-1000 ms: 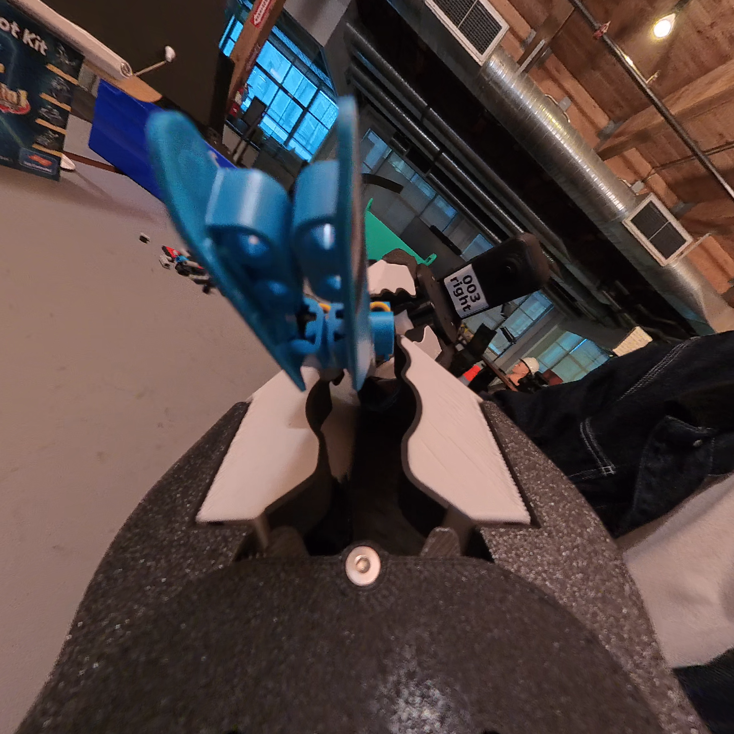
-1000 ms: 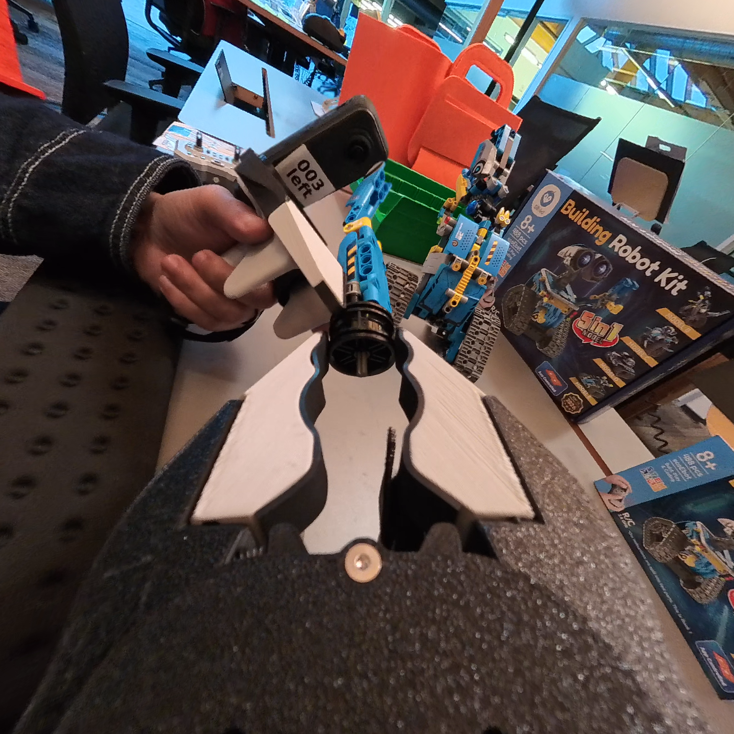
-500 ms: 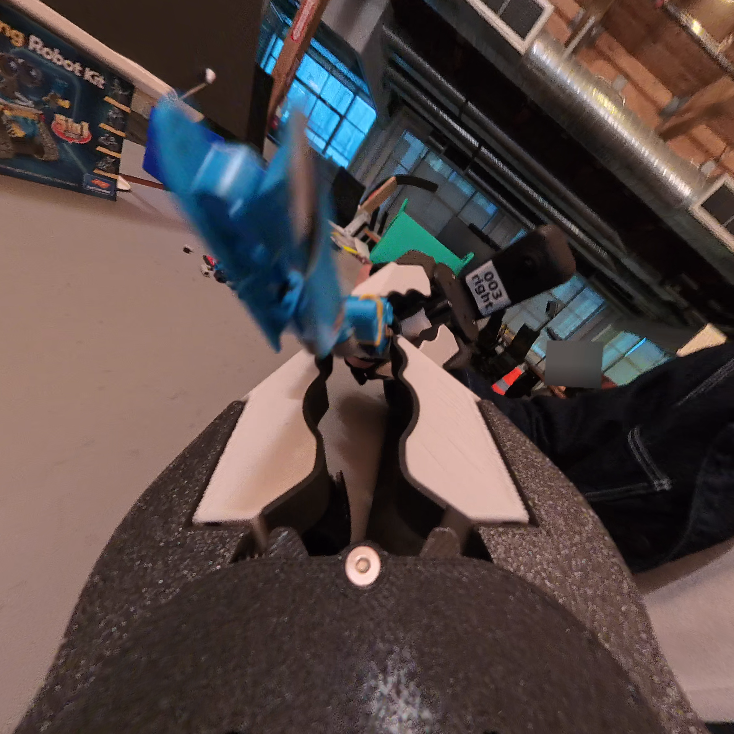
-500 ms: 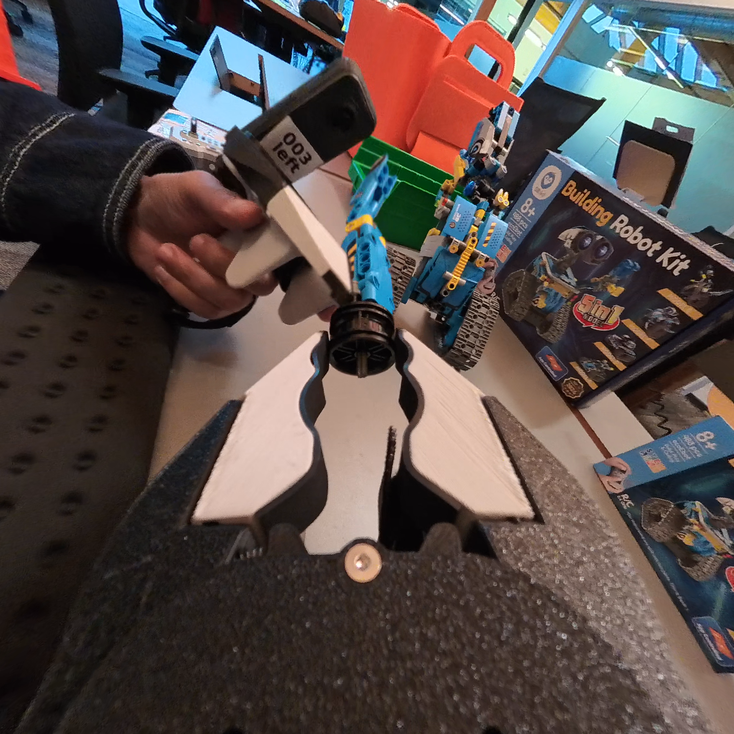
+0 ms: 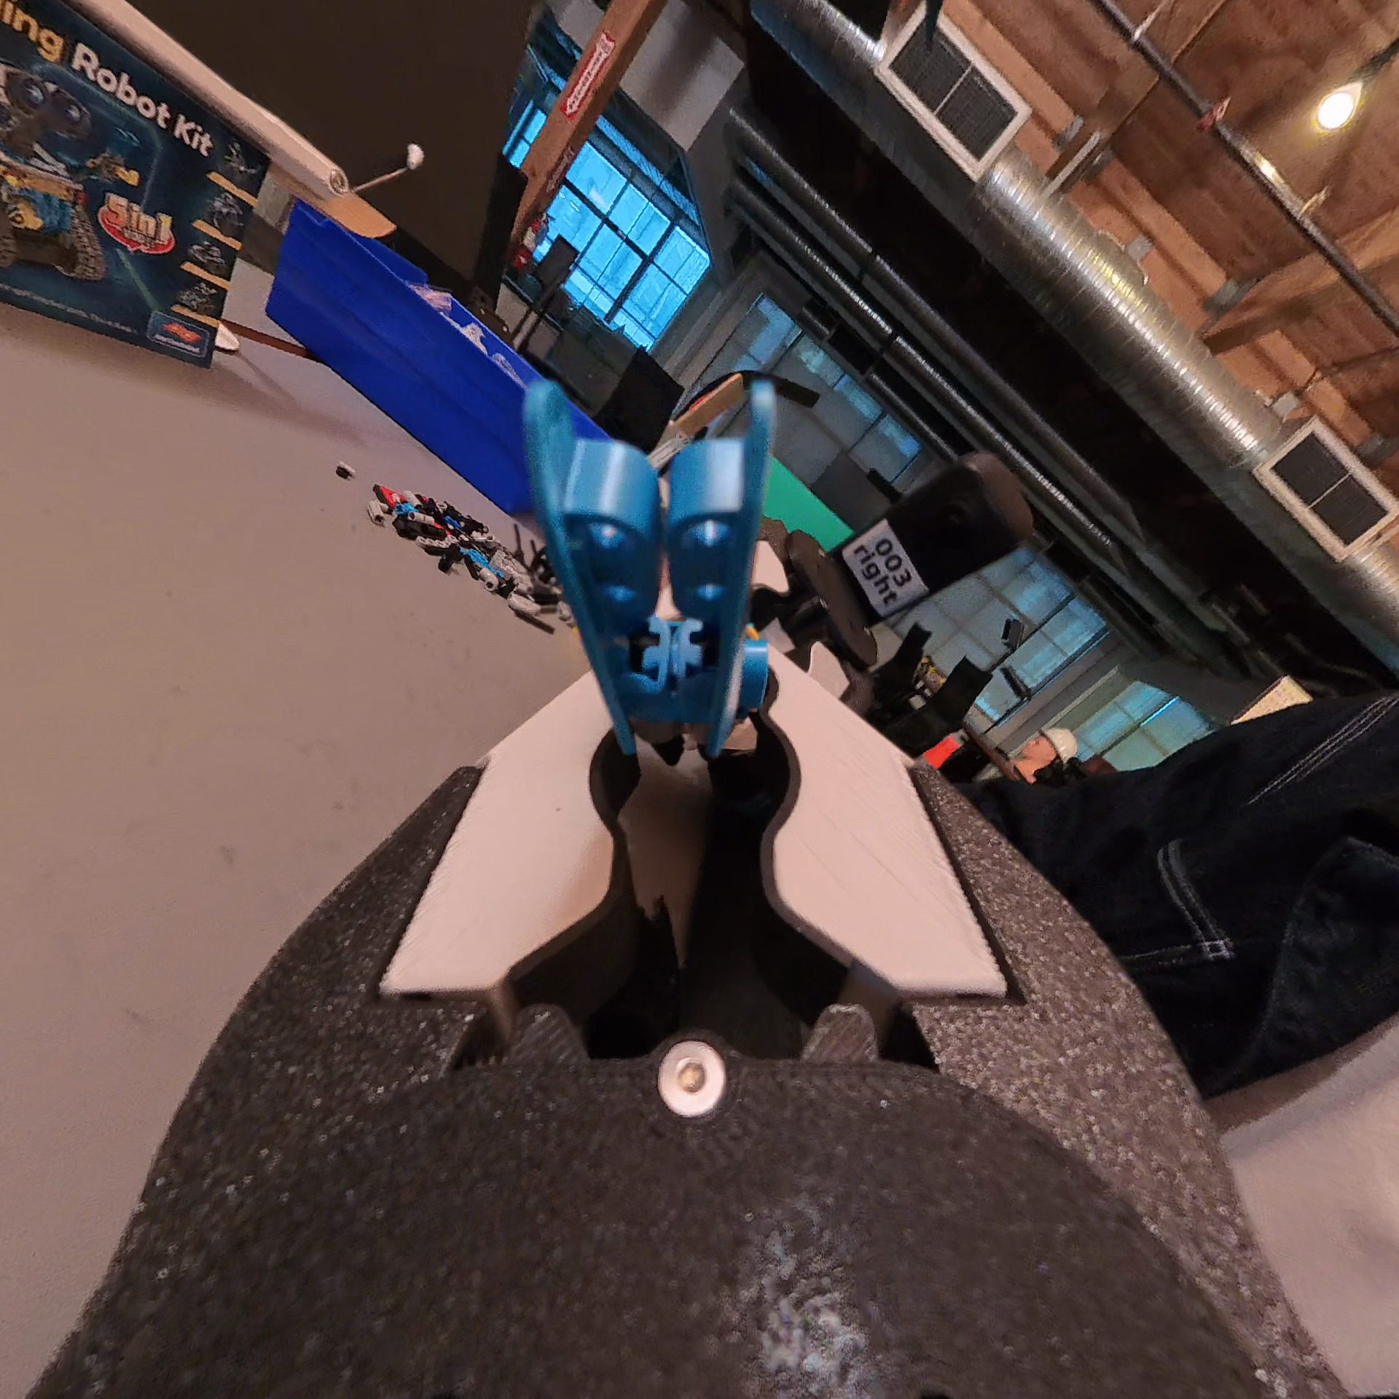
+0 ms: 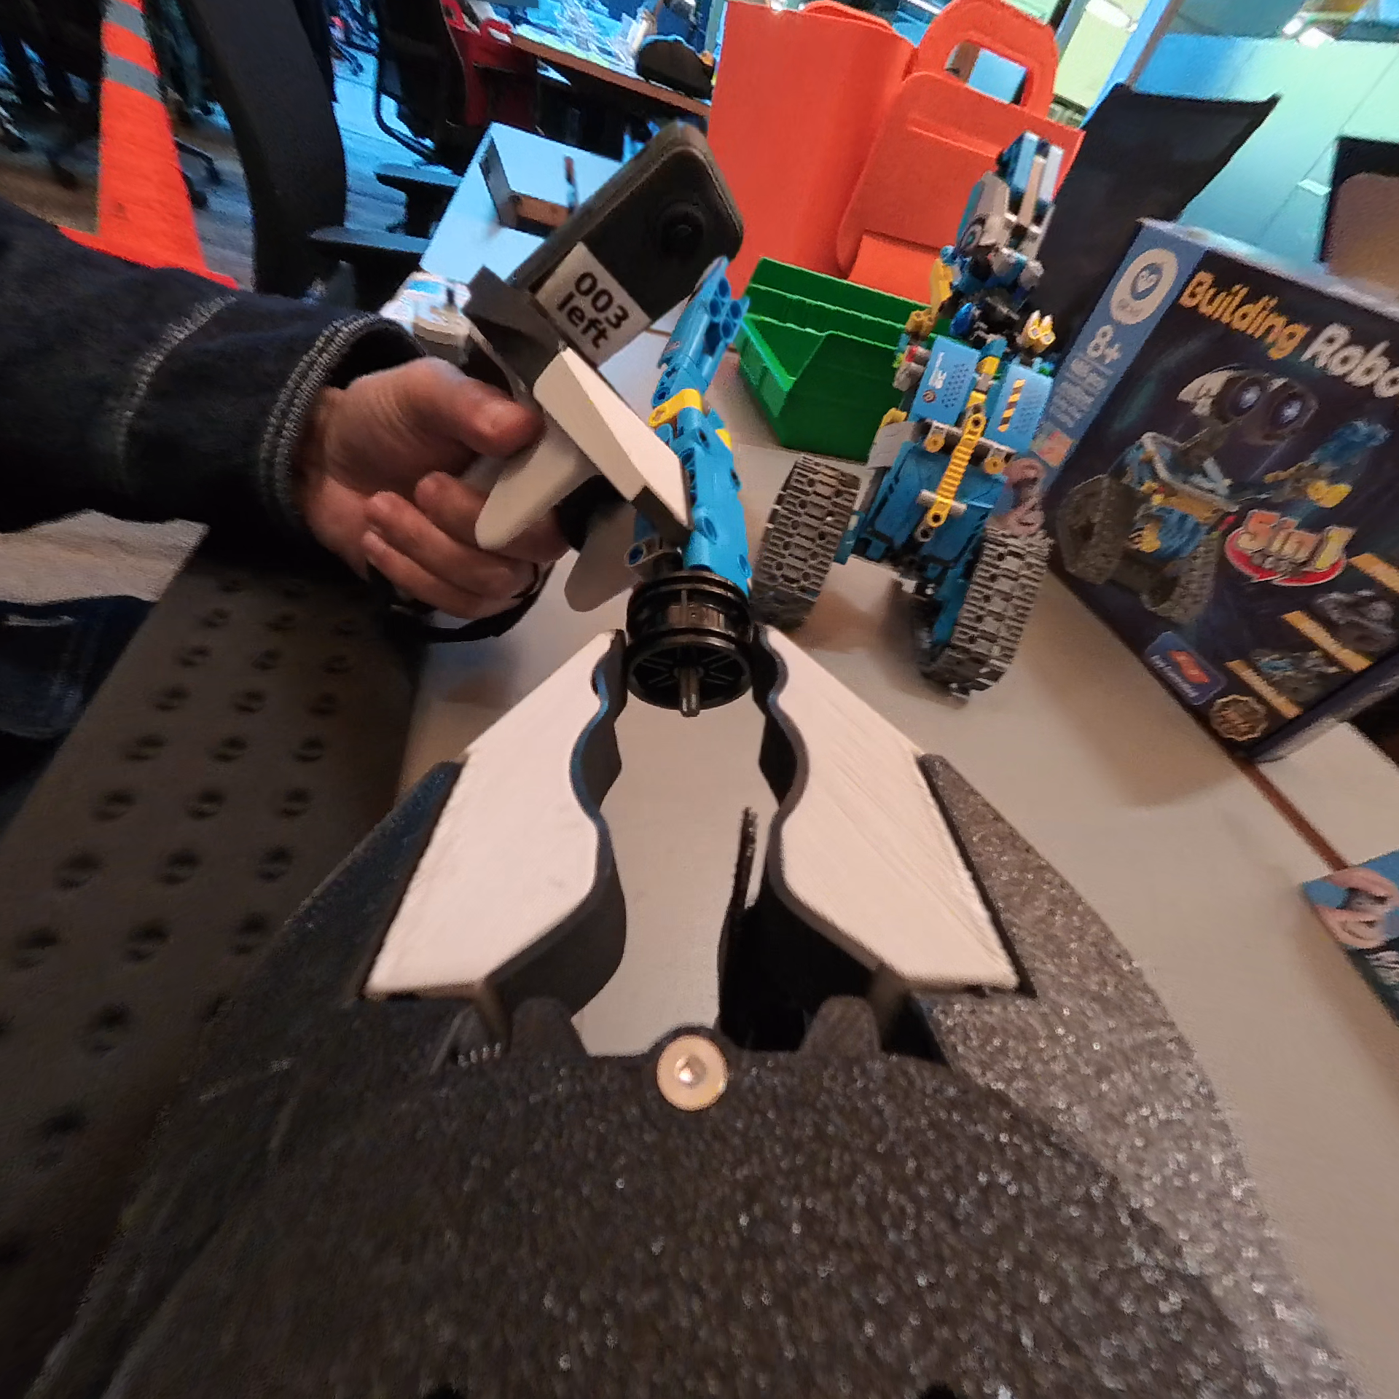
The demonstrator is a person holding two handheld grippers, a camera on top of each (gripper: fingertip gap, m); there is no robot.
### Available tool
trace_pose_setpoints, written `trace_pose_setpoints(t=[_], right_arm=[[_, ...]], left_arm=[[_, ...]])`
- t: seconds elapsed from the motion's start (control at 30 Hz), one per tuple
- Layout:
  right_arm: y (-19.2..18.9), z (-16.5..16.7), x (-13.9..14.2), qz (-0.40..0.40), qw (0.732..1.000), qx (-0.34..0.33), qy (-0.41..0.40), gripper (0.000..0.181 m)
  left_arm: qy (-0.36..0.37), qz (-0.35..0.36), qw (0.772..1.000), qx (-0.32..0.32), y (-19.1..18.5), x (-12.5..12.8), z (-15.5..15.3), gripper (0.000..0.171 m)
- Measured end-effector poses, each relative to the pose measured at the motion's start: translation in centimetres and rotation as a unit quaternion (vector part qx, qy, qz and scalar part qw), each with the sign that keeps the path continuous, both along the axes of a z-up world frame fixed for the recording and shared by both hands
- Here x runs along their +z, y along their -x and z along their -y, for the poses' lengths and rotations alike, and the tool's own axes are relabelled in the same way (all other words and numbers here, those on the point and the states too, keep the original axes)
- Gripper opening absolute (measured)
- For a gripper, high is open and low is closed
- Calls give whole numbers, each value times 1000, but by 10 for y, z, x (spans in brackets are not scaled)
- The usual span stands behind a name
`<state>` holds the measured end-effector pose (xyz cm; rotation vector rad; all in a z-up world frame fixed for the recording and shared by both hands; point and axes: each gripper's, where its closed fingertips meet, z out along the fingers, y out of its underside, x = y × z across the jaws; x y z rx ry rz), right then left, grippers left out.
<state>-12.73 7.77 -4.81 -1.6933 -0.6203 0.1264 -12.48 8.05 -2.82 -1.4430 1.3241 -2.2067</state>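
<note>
The left claw (image 5: pixel 685 738) is clamped on the lower end of a blue brick-built arm piece (image 5: pixel 655 564), which stands up from its fingertips above the pale surface (image 5: pixel 189 681). The right claw (image 6: pixel 689 658) grips a black spoked wheel hub (image 6: pixel 687 658) fixed to the bottom of that same piece, so both claws meet at one assembly. A hand (image 6: pixel 409 484) holds the left claw's grip. Behind stand a tracked blue toy robot (image 6: pixel 939 484), a green bin (image 6: pixel 817 363) and a printed kit box (image 6: pixel 1241 484); loose small parts (image 5: pixel 462 545) lie beside a blue bin (image 5: pixel 401 348).
</note>
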Motion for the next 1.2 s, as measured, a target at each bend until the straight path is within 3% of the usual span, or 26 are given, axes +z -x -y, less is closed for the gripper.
trace_pose_setpoints(t=[0.17,0.53,0.7,0.77,0.93,1.2], right_arm=[[1,13,-8,-59,997,33,39,31],[1,20,-17,-114,988,63,80,31],[6,29,-17,-208,963,116,130,31],[4,25,-20,-198,966,104,128,32],[-11,5,-20,-71,996,6,55,32],[-26,3,-20,-66,996,-45,38,48]], left_arm=[[-63,-1,998,1,0,-7,14,23],[-77,-18,997,-4,-1,-15,19,22],[-99,-9,995,-12,2,-15,26,22],[-97,-16,995,-8,0,-17,24,22],[-77,-25,996,26,-6,-18,6,23],[-38,-48,997,49,-12,-23,-10,24]])
